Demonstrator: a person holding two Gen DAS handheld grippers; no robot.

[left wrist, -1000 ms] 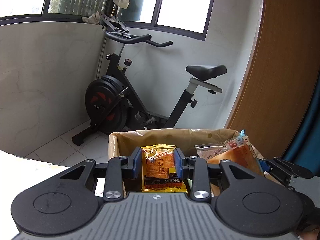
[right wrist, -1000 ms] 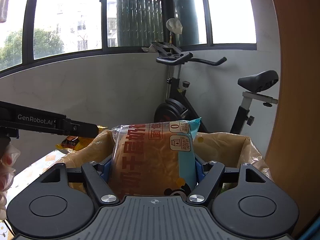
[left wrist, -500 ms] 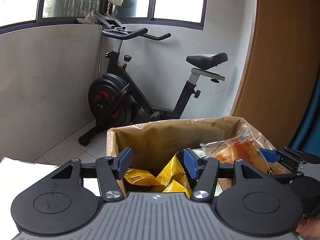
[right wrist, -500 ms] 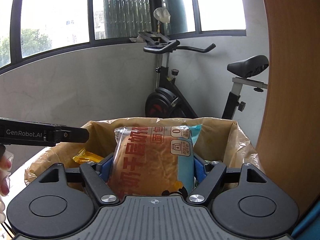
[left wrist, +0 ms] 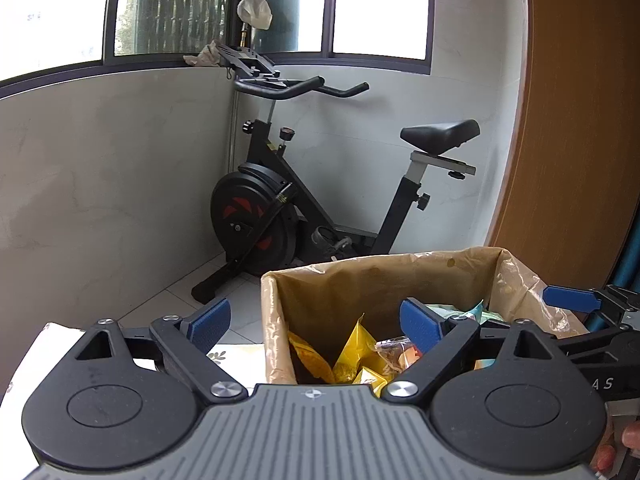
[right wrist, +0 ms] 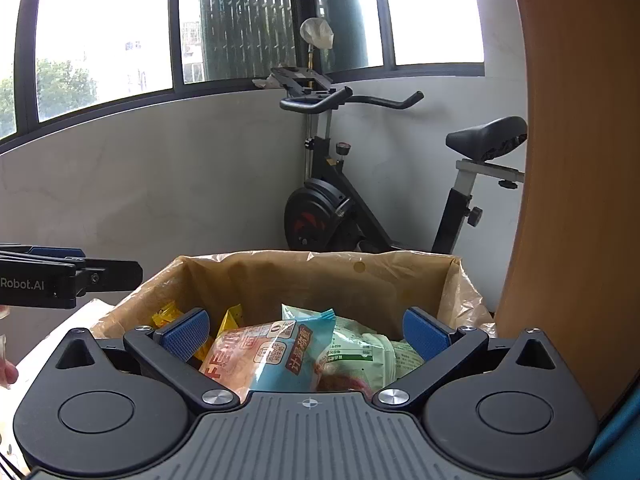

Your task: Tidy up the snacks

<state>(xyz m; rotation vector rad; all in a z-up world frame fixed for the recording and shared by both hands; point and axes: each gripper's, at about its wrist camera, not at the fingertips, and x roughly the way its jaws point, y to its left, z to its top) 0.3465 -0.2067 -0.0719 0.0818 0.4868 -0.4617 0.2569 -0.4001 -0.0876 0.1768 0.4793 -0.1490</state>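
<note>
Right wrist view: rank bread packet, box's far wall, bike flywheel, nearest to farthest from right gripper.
1. bread packet: lying in the box directly below the opening right gripper, no longer gripped.
2. box's far wall: just beyond, centre.
3. bike flywheel: on the floor behind the box, by the wall.

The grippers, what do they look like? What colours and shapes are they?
Both are black plastic. The left gripper and the right gripper each have two round discs, angled black link arms with silver screws, and a grey ribbed plate bearing a small crosshair mark. The fingertips wear blue textured pads. White lettering ending "Robot.AI" runs along the left gripper's side in the right wrist view.
</note>
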